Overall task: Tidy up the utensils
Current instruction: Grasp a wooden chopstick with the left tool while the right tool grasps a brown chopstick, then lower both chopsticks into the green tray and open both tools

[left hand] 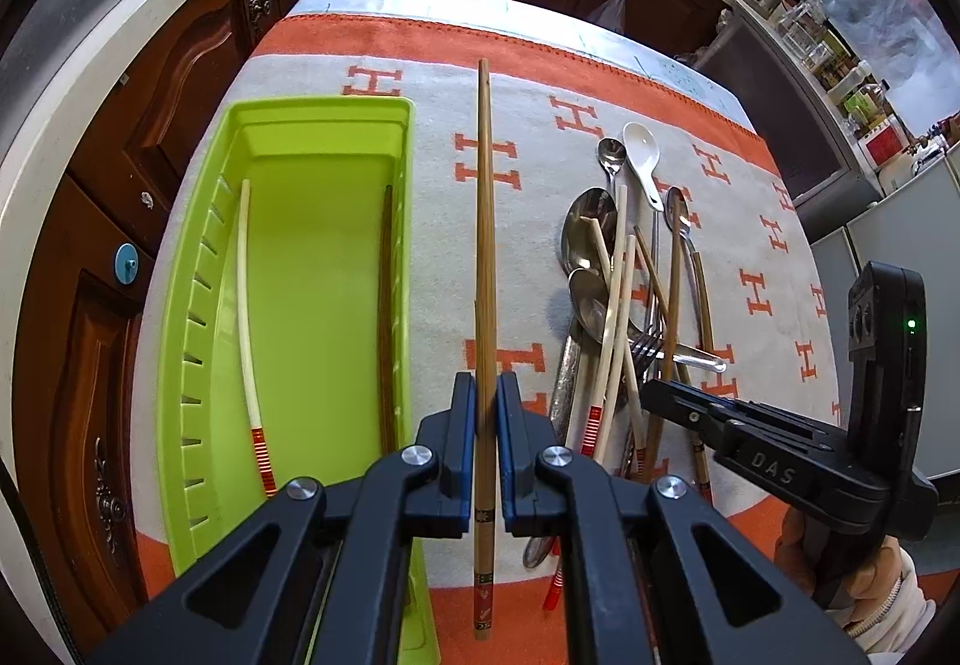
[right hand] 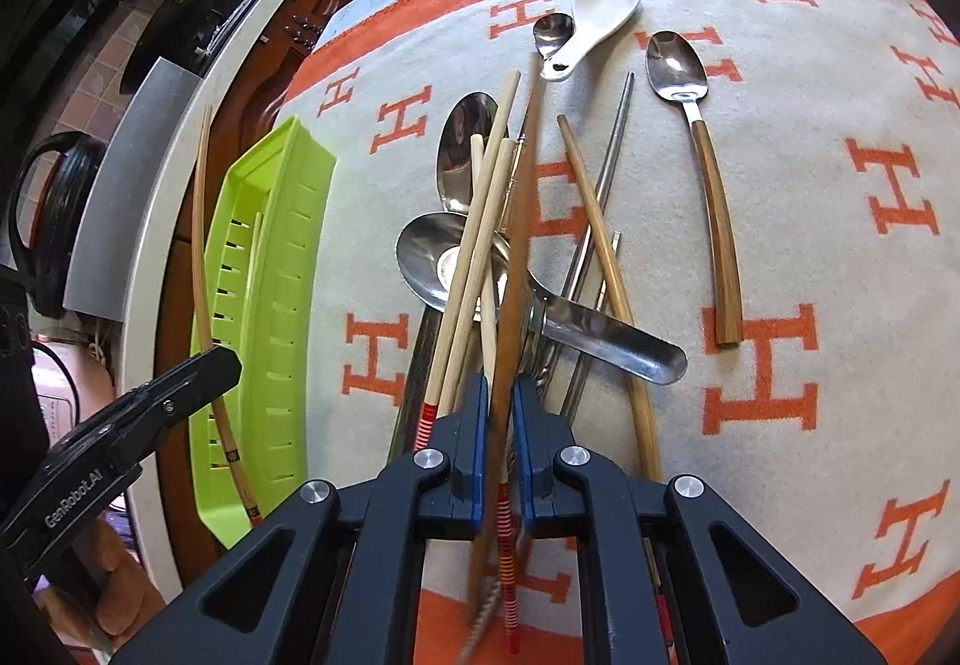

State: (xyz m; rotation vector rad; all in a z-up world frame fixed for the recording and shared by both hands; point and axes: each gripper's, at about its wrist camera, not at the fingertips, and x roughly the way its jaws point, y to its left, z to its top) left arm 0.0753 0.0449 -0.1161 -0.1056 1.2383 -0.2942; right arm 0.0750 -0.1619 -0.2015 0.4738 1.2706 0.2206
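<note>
Between the closed jaws of the left gripper (left hand: 485, 395) runs a long brown bamboo chopstick (left hand: 485, 221), clamped near its decorated butt end and pointing away over the blanket, just beside the green tray (left hand: 180, 317). It looks light and stiff, but round and smooth, so a hold this close to one end may let it swing or roll between the pads; a grip nearer its middle would steady it. Inside the tray lie a pale chopstick (left hand: 243, 305) with red bands along the left wall and a dark one (left hand: 384, 305) against the right wall.

Over the heap, the right gripper (right hand: 497, 395) has its jaws closed on a second brown chopstick (right hand: 521, 257), again toward the thick end. That stick lies tangled among pale chopsticks (right hand: 474, 245) and across the bowl of a large steel spoon (right hand: 432, 263), so my guess is that lifting it could drag or flick its neighbours; a slow, straight pull along its length seems safest.

Farther out sit a white ceramic spoon (right hand: 600, 14), probably the one breakable piece and heavier than it looks, a small metal spoon (right hand: 552, 32) touching it, a wood-handled spoon (right hand: 690, 125) lying apart to the right, and a pair of thin metal chopsticks (right hand: 612, 149), likely slick. All rest on the orange-and-grey blanket (right hand: 810, 245) covering the surface, soft enough to let the thin pieces sink slightly.
</note>
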